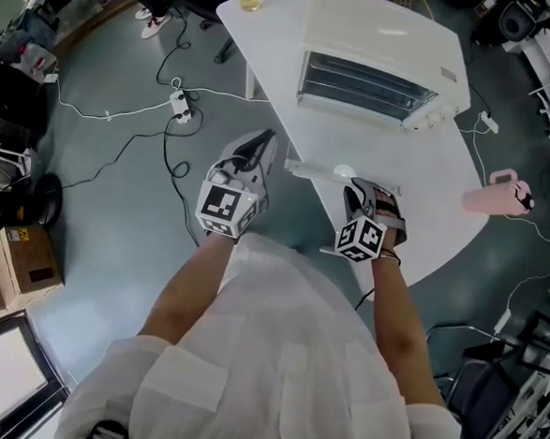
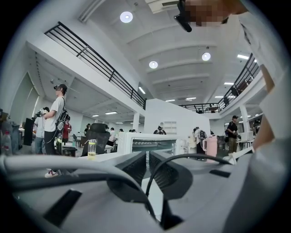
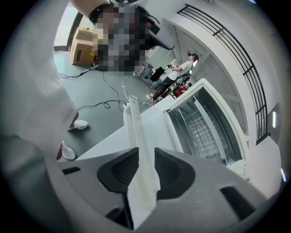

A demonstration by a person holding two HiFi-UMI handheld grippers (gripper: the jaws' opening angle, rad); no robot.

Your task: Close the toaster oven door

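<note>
1. Setup: toaster oven (image 1: 380,66) sat on white table (image 1: 269,35), front facing the person. Cavity (image 3: 204,129) w/ wire rack lay fully exposed in the right gripper view.
2. Door status: open. Its white handle bar (image 1: 339,173) stood well out from the oven front, near the table's near edge, approx. parallel to the oven face. Door not yet shut; no part of the closing looked done.
3. Right gripper (image 1: 359,187): angled down onto the handle bar. In its own view the bar ran as a thin white strip straight between the two pads, which appeared to press on both faces, i.e. clamped on the handle.
4. Left gripper (image 1: 259,147): held roughly level, left of the handle and apart from it, aimed at the oven. Jaws nearly together w/ only a slit between them, nothing held. No contact w/ oven or door.
5. Remaining (est.): swing the handle up and back toward the oven front until the door seats over the cavity, then let go. Left gripper had no evident role at this stage.
6. Caution: the handle edge is thin, so it could slip out of the pads during the swing.
</note>
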